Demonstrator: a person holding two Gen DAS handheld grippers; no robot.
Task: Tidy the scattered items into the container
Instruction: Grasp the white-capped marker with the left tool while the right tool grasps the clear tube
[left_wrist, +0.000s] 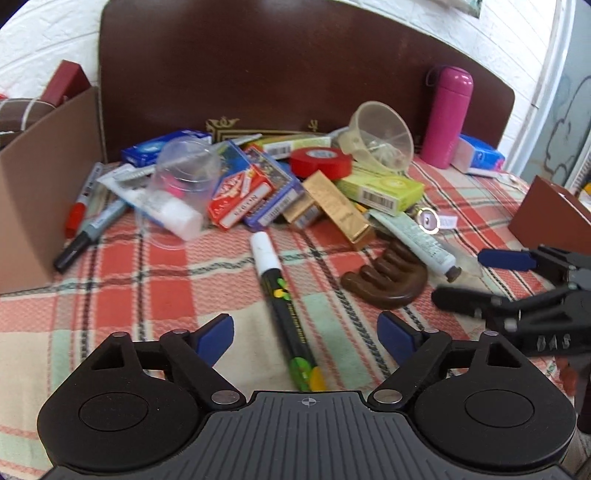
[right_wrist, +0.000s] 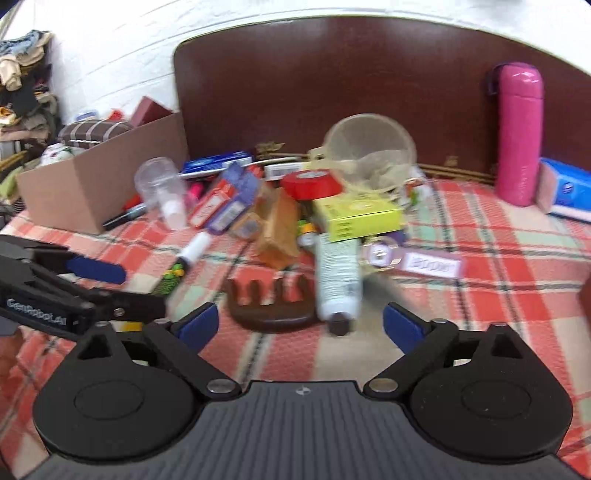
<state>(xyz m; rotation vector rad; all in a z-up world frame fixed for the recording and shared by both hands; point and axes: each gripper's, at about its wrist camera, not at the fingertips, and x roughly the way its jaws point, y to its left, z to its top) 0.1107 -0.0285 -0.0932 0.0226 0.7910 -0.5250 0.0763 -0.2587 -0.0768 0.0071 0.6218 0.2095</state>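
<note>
A pile of small items lies on the plaid cloth: boxes, a red tape roll (left_wrist: 320, 161), a clear cup (left_wrist: 184, 177), a funnel (left_wrist: 384, 136). A black marker with a white cap (left_wrist: 284, 306) lies between the fingers of my open left gripper (left_wrist: 306, 334). A brown comb (left_wrist: 388, 280) and a white tube (left_wrist: 417, 240) lie to its right. My right gripper (right_wrist: 301, 325) is open, with the comb (right_wrist: 273, 302) and tube (right_wrist: 338, 277) just ahead of it. The cardboard box (left_wrist: 37, 192) stands at the left.
A dark wooden headboard (left_wrist: 295, 74) backs the pile. A pink flask (left_wrist: 447, 116) and blue tissue pack (left_wrist: 480, 155) stand at the back right. A brown box (left_wrist: 550, 210) sits at the right edge. Markers (left_wrist: 88, 229) lie beside the cardboard box.
</note>
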